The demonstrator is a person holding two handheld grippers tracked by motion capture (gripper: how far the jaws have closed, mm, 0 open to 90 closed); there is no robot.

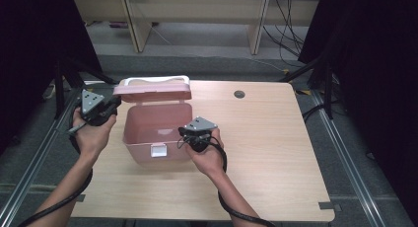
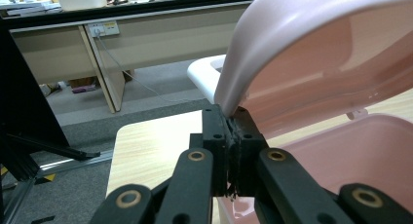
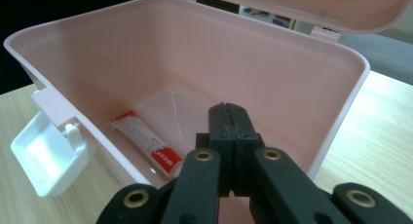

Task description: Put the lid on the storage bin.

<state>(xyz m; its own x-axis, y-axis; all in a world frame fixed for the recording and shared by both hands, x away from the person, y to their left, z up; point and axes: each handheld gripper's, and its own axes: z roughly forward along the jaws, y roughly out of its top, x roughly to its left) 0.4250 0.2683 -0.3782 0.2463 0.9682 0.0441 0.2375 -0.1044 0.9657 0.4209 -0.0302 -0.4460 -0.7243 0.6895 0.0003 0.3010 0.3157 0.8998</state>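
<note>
A person at a wooden desk (image 1: 276, 138) works a pink plastic storage box (image 1: 148, 133) with a handheld gripper in each hand. The box stands on the left half of the desk, nearer the far edge than the near one, its hinged lid (image 1: 153, 91) raised and tilted back, a white carry handle (image 1: 155, 80) along the lid's top. The left gripper (image 2: 233, 121), held at the desk's left edge, has its jaws pressed together on the lid's rim at the left end, pinching the pink plastic between them. The right gripper (image 3: 229, 109) hovers at the box's front right corner, pointing into the open box; its jaws are closed flush against each other with nothing between them. Inside, a white tube with red ends and red print (image 3: 146, 141) lies on the floor of the box toward the front wall. A white latch (image 3: 46, 153) hangs open from the front wall's outside.
</note>
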